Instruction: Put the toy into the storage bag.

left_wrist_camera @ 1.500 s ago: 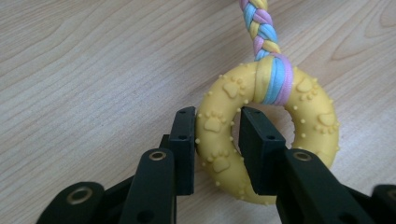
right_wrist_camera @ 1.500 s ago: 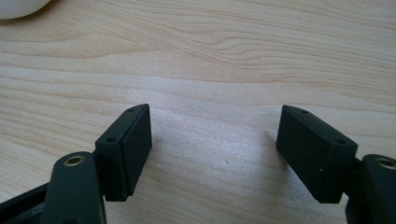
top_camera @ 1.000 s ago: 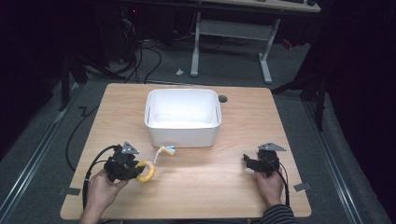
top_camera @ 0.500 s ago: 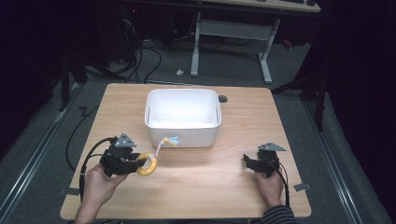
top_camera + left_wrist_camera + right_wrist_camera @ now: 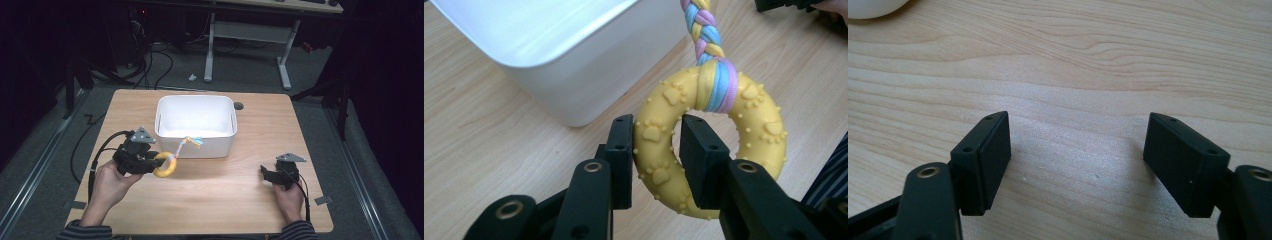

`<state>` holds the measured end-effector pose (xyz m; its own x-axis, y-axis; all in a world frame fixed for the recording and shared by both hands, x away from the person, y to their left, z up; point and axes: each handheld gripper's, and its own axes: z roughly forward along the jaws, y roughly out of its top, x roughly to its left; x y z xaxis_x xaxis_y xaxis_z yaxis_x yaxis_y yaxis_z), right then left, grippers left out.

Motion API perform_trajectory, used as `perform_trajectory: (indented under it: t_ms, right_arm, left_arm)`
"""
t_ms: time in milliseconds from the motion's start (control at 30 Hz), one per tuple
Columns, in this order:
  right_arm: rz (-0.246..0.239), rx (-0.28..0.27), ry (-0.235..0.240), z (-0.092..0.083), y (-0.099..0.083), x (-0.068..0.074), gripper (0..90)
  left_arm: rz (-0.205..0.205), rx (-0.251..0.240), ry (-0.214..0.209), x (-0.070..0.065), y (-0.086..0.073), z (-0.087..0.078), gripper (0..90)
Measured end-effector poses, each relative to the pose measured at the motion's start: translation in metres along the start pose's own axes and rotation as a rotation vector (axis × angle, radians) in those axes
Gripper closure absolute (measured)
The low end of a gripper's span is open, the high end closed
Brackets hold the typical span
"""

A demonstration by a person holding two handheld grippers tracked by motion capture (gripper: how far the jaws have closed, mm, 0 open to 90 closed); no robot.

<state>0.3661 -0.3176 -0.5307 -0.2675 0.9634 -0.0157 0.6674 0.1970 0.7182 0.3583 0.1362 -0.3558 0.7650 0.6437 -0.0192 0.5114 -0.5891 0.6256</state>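
Observation:
A yellow rubber ring toy [image 5: 714, 145] with paw prints and a braided pastel rope [image 5: 701, 27] hangs in my left gripper [image 5: 656, 150], whose jaws are shut on the ring's side. In the high view the ring [image 5: 165, 165] is lifted just in front of the white bin [image 5: 196, 125], left of its front wall, with the rope [image 5: 187, 143] reaching up toward the bin's rim. My left gripper [image 5: 150, 163] is held by a hand at the table's left. My right gripper [image 5: 264, 173] rests low at the right, and its jaws [image 5: 1078, 165] stand open over bare wood.
The wooden table [image 5: 210, 205] ends close behind both hands. The white bin's wall [image 5: 574, 75] stands just beyond the held ring. A round cable hole [image 5: 238, 106] lies right of the bin. Desk legs and cables sit on the floor behind.
My left gripper has lifted the ring toy and carried it a little toward the bin; the rope now rises to the bin's rim. The right gripper has stayed still.

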Motion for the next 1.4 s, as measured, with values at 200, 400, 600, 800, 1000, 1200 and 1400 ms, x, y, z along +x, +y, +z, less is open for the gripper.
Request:
perform_trajectory:
  t_ms: [200, 400, 600, 800, 1000, 1200, 1400]
  right_arm:
    - [-0.001, 0.000, -0.001, 0.000, 0.000, 0.000, 27.1]
    - [0.001, 0.001, 0.000, 0.000, 0.000, 0.000, 27.1]
    - [0.002, 0.000, -0.004, 0.000, 0.000, 0.000, 27.2]
    - [0.003, 0.000, -0.004, 0.000, 0.000, 0.001, 27.2]
    - [0.003, 0.000, -0.004, 0.000, 0.000, 0.000, 27.2]
    - [0.003, 0.000, -0.004, 0.000, 0.000, 0.001, 27.2]
    - [0.003, 0.000, -0.004, 0.000, 0.000, 0.000, 27.2]
  left_arm:
    - [-0.017, -0.013, -0.018, 0.004, 0.015, -0.001, 67.4]
    - [-0.008, -0.011, -0.031, 0.009, 0.034, -0.001, 67.4]
    - [-0.026, -0.041, -0.064, 0.018, 0.050, 0.001, 67.4]
    - [-0.037, -0.036, -0.078, 0.030, 0.064, 0.005, 67.4]
    - [-0.057, -0.053, -0.082, 0.038, 0.072, 0.010, 67.4]
    - [-0.088, -0.047, -0.069, 0.048, 0.079, 0.016, 67.4]
    - [-0.115, -0.041, -0.047, 0.056, 0.086, 0.024, 67.4]
